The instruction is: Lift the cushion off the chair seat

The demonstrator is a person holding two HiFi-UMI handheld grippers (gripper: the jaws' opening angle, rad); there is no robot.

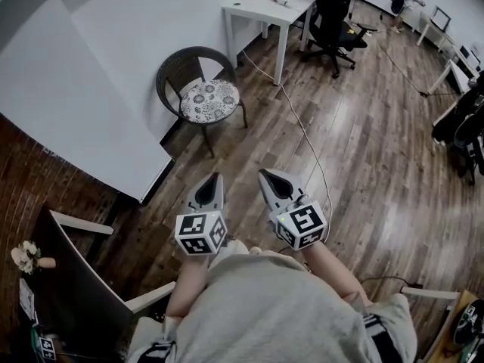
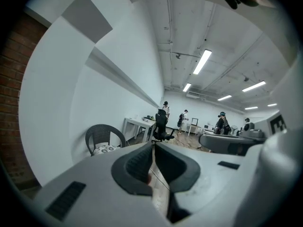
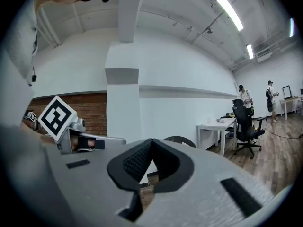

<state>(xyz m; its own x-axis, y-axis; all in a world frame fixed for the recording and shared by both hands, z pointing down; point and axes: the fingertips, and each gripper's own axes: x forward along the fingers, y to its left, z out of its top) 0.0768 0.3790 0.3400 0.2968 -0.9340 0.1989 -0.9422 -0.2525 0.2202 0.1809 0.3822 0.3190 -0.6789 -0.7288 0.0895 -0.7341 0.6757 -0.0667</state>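
A dark wicker chair [image 1: 189, 65] stands against the white wall, with a round flower-patterned cushion [image 1: 209, 100] lying on its seat. Both grippers are held close to the person's body, well short of the chair. The left gripper [image 1: 215, 178] is shut and empty, pointing toward the chair. The right gripper [image 1: 266, 175] beside it is also shut with nothing in it. The left gripper view shows the chair [image 2: 101, 137] and cushion [image 2: 105, 149] far off to the left of its closed jaw tips [image 2: 153, 146]. In the right gripper view only the chair's back rim [image 3: 180, 139] peeks over the gripper [image 3: 151, 143].
A white desk [image 1: 268, 10] and a black office chair [image 1: 333, 17] stand beyond the wicker chair. A cable [image 1: 302, 127] runs across the wooden floor. People stand at the far end of the room [image 2: 165, 109]. A brick wall and a shelf [image 1: 76, 225] are at the left.
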